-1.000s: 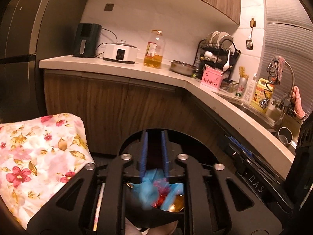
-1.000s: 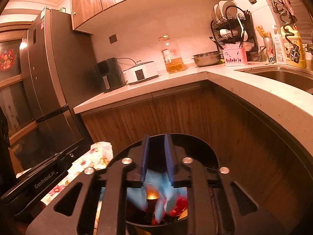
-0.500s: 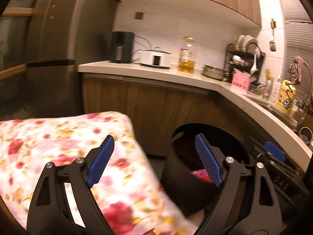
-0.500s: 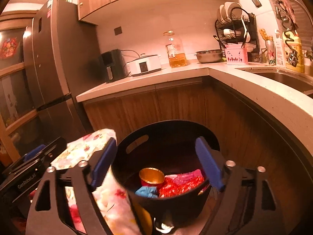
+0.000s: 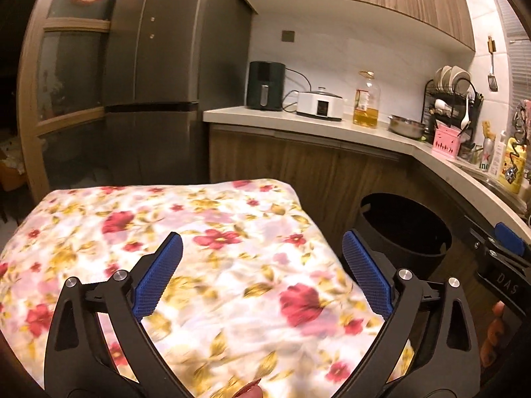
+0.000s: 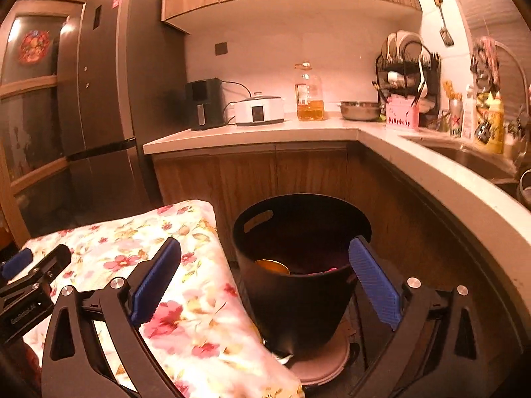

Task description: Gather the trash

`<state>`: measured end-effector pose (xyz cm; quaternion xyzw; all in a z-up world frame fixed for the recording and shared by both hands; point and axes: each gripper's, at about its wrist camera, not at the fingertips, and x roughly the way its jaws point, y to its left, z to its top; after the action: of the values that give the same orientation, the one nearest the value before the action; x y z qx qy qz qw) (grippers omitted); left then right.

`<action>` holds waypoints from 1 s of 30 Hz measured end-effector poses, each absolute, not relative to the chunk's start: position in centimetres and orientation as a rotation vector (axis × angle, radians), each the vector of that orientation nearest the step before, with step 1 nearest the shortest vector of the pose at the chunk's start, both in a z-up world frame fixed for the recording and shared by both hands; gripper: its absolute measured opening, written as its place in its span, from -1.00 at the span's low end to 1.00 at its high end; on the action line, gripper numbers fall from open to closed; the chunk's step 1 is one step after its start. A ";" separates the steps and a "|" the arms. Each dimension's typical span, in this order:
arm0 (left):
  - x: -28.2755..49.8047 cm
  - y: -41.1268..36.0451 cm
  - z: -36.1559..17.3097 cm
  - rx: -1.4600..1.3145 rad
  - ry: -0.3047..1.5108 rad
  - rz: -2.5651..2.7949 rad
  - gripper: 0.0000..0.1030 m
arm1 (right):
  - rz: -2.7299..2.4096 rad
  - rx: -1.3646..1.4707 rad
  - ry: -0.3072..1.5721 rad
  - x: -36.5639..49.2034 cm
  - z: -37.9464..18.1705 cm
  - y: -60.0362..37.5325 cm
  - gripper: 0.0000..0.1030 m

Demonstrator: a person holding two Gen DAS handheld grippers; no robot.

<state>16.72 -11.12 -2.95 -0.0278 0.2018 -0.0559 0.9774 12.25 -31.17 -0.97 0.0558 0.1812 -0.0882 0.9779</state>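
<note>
A black trash bucket (image 6: 298,248) stands on the floor beside a table with a floral cloth (image 6: 186,298). Inside it I see a gold cup (image 6: 272,267) and a bit of pink wrapper (image 6: 327,270). My right gripper (image 6: 265,285) is open and empty, held in front of the bucket, its left finger over the cloth edge. My left gripper (image 5: 262,275) is open and empty above the floral cloth (image 5: 166,225). The bucket (image 5: 405,229) lies to its right; its contents are hidden there. The left gripper's side (image 6: 30,278) shows at the left of the right wrist view.
Wooden cabinets under an L-shaped counter (image 6: 265,132) stand behind the bucket. On the counter are an air fryer (image 6: 204,102), a white cooker (image 6: 260,109), an oil bottle (image 6: 308,94), a steel bowl (image 6: 360,109) and a dish rack (image 6: 408,66). A dark fridge (image 5: 159,76) stands at left.
Both grippers were shut over the bucket holding blue and red trash. They opened, the trash dropped in, and both pulled back. The left gripper swung left over the floral table.
</note>
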 end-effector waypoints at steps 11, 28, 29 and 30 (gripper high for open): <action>10.3 -7.1 -2.7 -0.039 0.392 -0.062 0.88 | -0.189 0.091 0.352 6.8 0.0 -27.0 0.89; 4.7 -3.2 -2.6 -0.057 0.387 -0.018 0.88 | -0.110 0.052 0.350 0.9 0.2 -21.7 0.89; 4.5 -3.1 -2.5 -0.055 0.386 -0.015 0.88 | -0.109 0.051 0.348 0.7 0.3 -21.5 0.89; 4.4 -3.0 -2.4 -0.054 0.385 -0.014 0.88 | -0.108 0.051 0.343 0.5 0.4 -21.4 0.89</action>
<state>4.39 -3.03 -2.44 -0.0270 0.1912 -0.0071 0.9811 0.46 -21.42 0.43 0.0256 0.1706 -0.0536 0.9835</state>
